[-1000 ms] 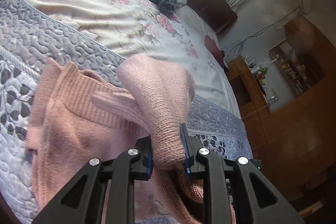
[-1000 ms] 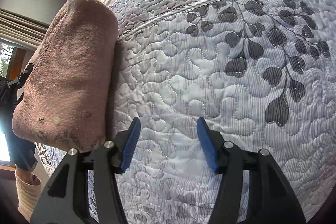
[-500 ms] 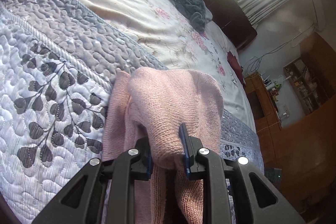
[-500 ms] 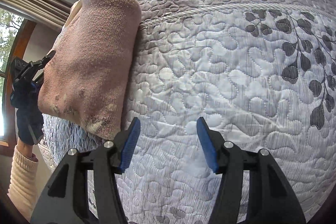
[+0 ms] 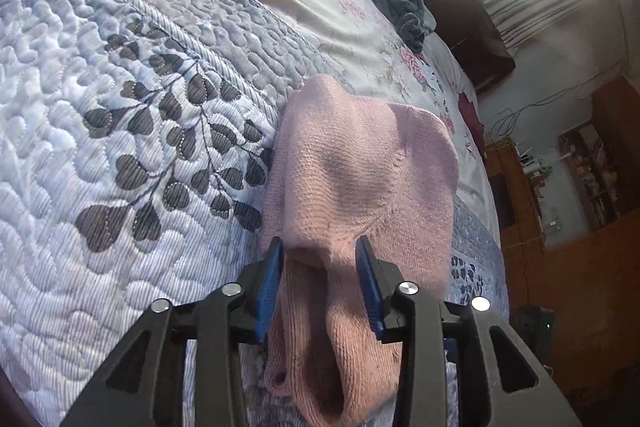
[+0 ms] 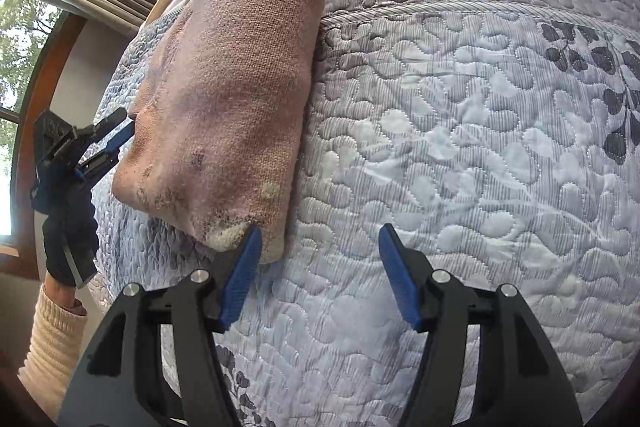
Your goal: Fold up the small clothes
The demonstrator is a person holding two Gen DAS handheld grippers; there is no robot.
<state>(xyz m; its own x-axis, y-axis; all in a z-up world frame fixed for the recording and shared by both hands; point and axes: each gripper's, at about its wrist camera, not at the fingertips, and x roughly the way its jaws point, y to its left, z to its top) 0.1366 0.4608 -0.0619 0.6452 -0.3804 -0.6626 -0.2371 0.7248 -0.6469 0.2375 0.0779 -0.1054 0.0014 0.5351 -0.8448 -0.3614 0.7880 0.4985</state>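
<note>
Honestly, the pink knit sweater [image 5: 360,179] is already a folded bundle on the quilted bedspread [image 5: 120,147]. Its near edge sits between the left gripper [image 5: 319,259] jaws, whether pinched or just released I can't tell. Right gripper [image 6: 320,247] is spread wide, empty, beside it. I'd let go low, then pat it flat.
</note>
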